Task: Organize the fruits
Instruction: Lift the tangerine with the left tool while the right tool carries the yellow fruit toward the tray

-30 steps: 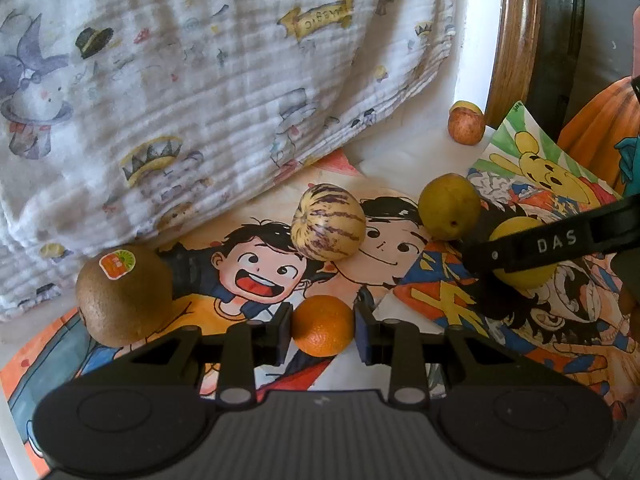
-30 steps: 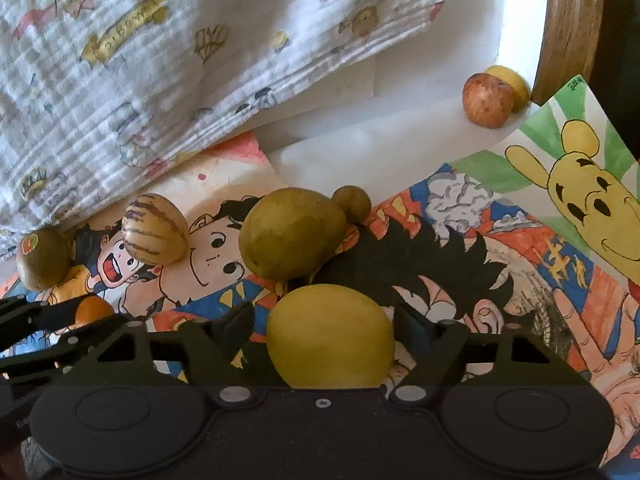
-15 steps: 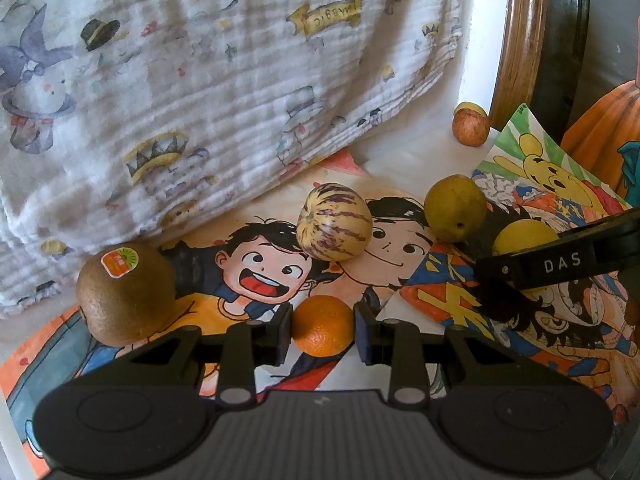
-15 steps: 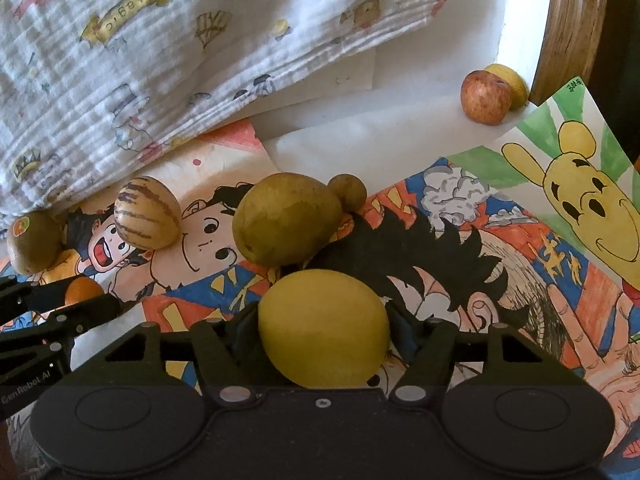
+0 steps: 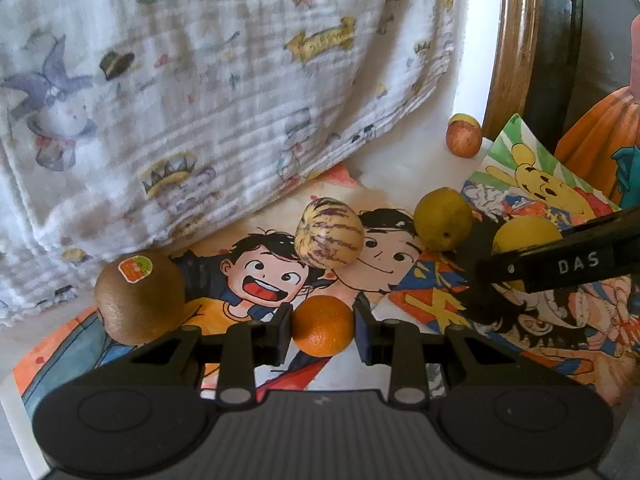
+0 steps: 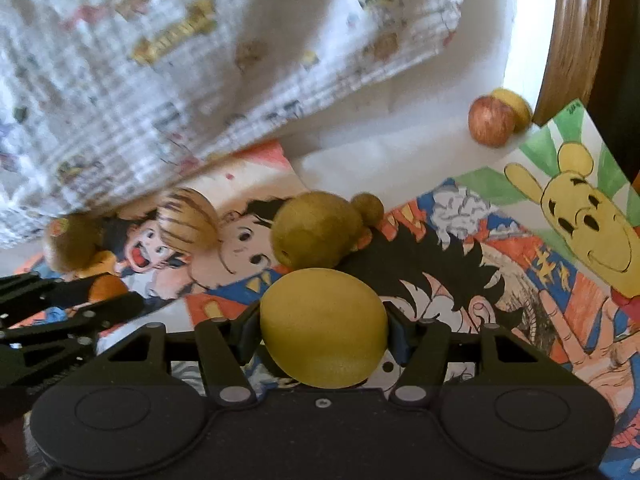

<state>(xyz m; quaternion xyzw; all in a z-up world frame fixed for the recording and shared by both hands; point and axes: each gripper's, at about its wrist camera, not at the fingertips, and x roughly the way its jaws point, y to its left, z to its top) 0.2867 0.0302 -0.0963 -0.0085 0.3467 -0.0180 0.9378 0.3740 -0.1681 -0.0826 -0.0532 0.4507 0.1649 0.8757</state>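
Observation:
My left gripper (image 5: 322, 330) is shut on a small orange (image 5: 323, 327) just above the cartoon paper. A brown kiwi with a sticker (image 5: 138, 297) lies to its left, a purple-striped melon (image 5: 329, 237) beyond it, a green-yellow pear (image 5: 443, 218) further right. My right gripper (image 6: 323, 330) is shut on a yellow lemon (image 6: 323, 326); that lemon (image 5: 526, 231) shows in the left wrist view behind the right gripper's finger. Past the lemon sit the pear (image 6: 316, 234) and a small brown fruit (image 6: 367, 208). The left gripper's fingers (image 6: 72, 312) appear at the left edge.
A printed white cloth (image 5: 200, 100) hangs over the back. A red apple (image 6: 491, 126) and a yellow fruit (image 6: 514, 106) lie at the far right by a wooden frame (image 6: 576, 32). Cartoon drawings (image 6: 560, 240) cover the surface. An orange garment (image 5: 592, 144) shows at the right.
My right gripper closed its fingers onto the lemon and lifted it slightly. The left gripper kept hold of the orange and rose a little, so the table fruit sit lower in its view.

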